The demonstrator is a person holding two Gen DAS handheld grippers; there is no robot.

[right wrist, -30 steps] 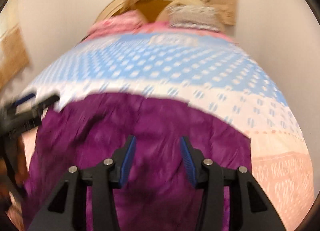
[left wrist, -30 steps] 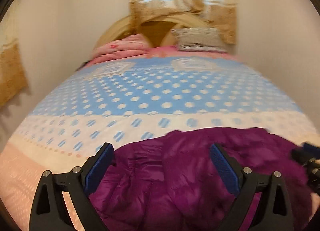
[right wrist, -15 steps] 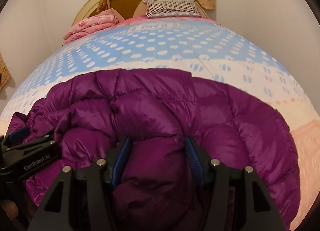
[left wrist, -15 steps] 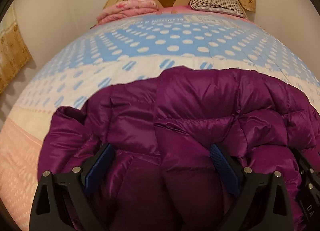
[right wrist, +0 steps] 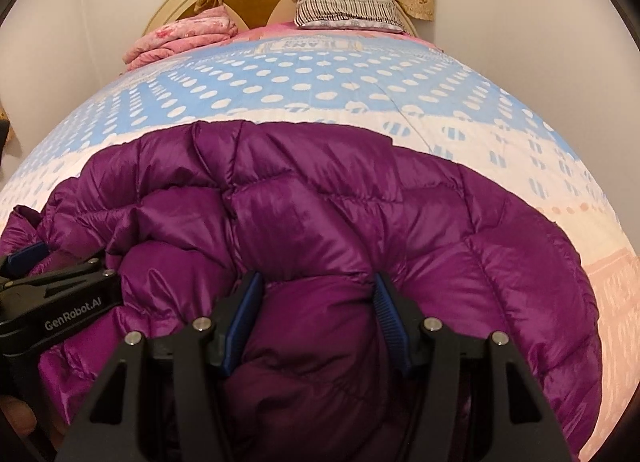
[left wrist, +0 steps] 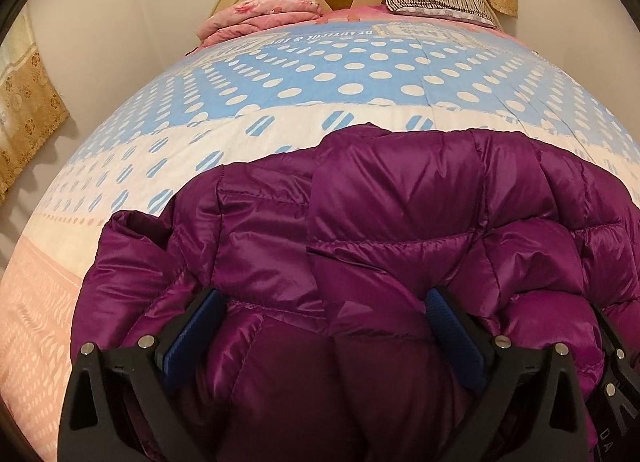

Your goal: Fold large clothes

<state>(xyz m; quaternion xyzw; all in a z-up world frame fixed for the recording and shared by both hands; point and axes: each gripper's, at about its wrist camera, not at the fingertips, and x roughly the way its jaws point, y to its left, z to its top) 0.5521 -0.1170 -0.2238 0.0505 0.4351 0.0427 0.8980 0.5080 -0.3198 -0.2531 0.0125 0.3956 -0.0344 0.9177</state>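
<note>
While lying bunched at the foot of the polka-dot bed, the purple puffer jacket is bulging up between the spread jaws of the left gripper. The right gripper, its jaws having just been opening, is straddling a padded fold, pads seemingly touching rather than pinching. Fabric is stretching from 6 toward 12 o'clock, its long axis running 9 to 3, equally near both hands. No containers are showing.
</note>
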